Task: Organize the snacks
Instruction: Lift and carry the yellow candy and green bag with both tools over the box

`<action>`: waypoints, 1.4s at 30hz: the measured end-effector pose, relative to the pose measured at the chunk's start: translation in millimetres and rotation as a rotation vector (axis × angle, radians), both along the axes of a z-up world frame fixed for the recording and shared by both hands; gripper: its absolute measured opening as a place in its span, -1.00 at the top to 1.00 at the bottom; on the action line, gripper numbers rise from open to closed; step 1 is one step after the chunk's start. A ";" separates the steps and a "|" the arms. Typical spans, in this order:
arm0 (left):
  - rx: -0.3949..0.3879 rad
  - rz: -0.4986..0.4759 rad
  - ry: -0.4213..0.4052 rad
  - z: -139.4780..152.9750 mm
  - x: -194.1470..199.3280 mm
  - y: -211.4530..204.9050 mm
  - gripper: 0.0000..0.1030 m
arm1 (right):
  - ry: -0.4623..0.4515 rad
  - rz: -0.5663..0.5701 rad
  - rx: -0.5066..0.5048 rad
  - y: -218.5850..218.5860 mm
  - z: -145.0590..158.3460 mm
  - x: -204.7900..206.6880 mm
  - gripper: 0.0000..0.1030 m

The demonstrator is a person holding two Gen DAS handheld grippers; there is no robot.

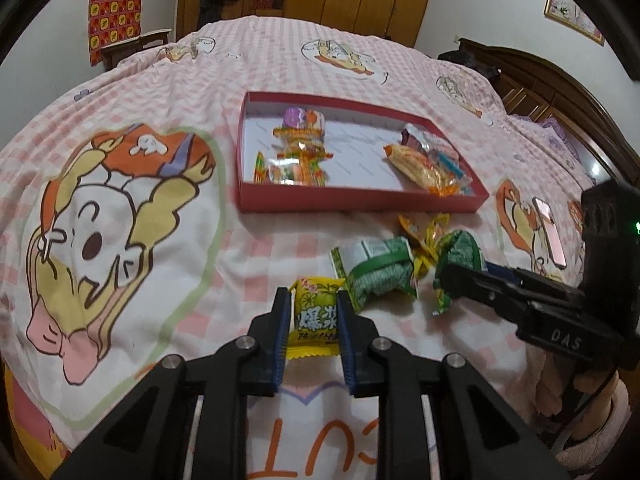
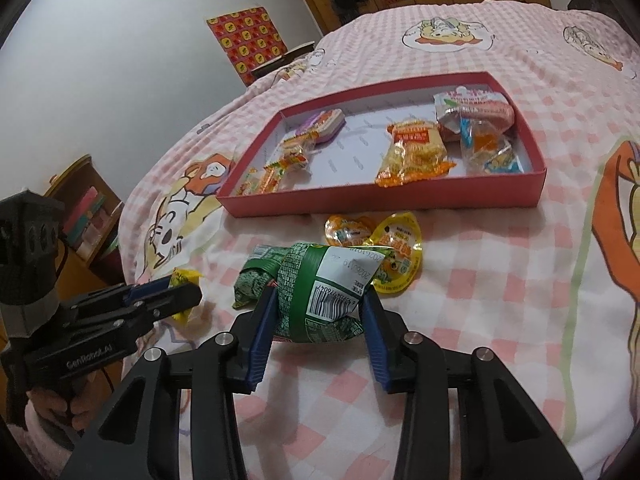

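My left gripper point(image 1: 313, 300) is shut on a small yellow-green candy packet point(image 1: 316, 316) that lies on the bed near its front edge; the right wrist view shows that gripper point(image 2: 186, 286) at the left. My right gripper point(image 2: 320, 296) is shut on a crumpled green snack packet point(image 2: 320, 292), both blue pads pressing its sides. A second green packet point(image 2: 252, 276) lies just to its left, and two orange-yellow jelly cups point(image 2: 372, 236) lie behind it. Beyond them a shallow red box point(image 2: 380, 200) holds several wrapped snacks in two groups.
All of this rests on a pink checked bedspread point(image 1: 260, 248) with cartoon prints. A phone point(image 1: 550, 232) lies on the bed to the right, and a dark wooden headboard point(image 1: 560, 92) stands behind it. A low shelf point(image 2: 88, 216) stands beside the bed at the left.
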State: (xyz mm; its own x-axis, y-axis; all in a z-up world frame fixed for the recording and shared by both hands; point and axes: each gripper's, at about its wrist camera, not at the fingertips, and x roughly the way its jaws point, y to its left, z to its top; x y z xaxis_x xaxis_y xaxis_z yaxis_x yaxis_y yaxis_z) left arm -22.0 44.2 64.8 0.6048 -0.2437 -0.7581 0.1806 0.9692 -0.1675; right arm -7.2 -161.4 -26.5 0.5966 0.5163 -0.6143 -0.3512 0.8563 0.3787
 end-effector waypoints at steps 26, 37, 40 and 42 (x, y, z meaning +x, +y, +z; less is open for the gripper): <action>-0.036 -0.014 -0.044 17.9 80.1 -31.5 0.56 | -0.098 -0.014 -0.042 -5.6 37.7 30.3 0.19; -0.004 -0.044 -0.048 7.1 111.0 -51.4 0.56 | -0.096 -0.039 -0.043 -12.9 36.5 51.3 0.19; 0.009 -0.038 -0.036 1.0 117.7 -51.8 0.56 | -0.096 -0.040 -0.044 -12.5 36.1 54.0 0.19; 0.008 -0.035 -0.024 -3.3 121.7 -50.3 0.56 | -0.095 -0.039 -0.044 -12.1 35.8 55.9 0.19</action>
State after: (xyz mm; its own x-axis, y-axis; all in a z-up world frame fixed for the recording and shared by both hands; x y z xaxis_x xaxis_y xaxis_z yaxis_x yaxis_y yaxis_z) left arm 99.8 -6.2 61.5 0.6140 -0.2594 -0.7454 0.2187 0.9634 -0.1552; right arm 48.7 -173.4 9.3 0.6729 0.4652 -0.5752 -0.3495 0.8852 0.3070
